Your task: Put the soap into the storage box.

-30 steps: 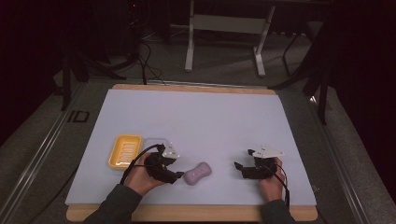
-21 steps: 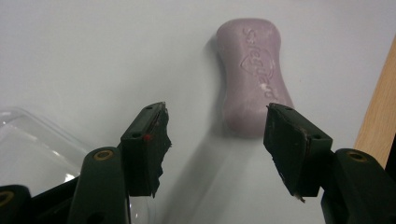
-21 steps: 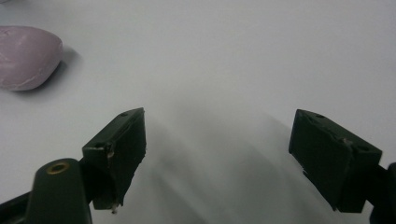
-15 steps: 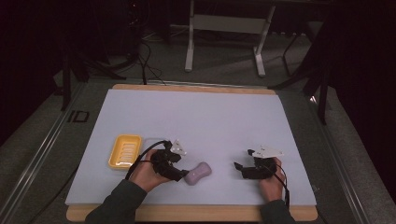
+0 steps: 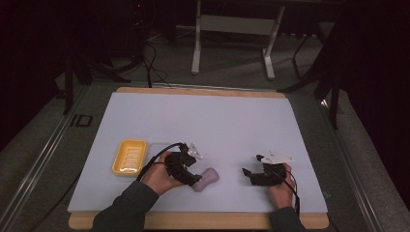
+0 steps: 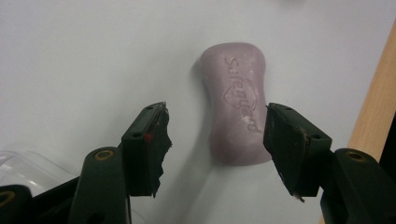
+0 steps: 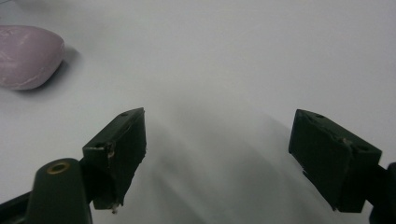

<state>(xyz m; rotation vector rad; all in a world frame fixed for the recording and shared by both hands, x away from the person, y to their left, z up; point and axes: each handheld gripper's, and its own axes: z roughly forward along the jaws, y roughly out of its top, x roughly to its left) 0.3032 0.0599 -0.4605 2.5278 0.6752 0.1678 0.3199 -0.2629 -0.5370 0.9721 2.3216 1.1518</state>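
White tabletop (image 5: 203, 121) broad and bare beyond soap (image 6: 238, 107) between spread left tongs (image 6: 215, 140); right tongs (image 7: 219, 154) spread, near front edge.

The bar of soap (image 6: 237, 105) bears the brand name "Safeguard", pressed into its top face in raised letters above a shield-shaped emblem (clearest in the left gripper view). Beside the table's left edge, the grey surround (image 5: 58, 140) carries the dark marking "ID" (image 5: 80, 120).
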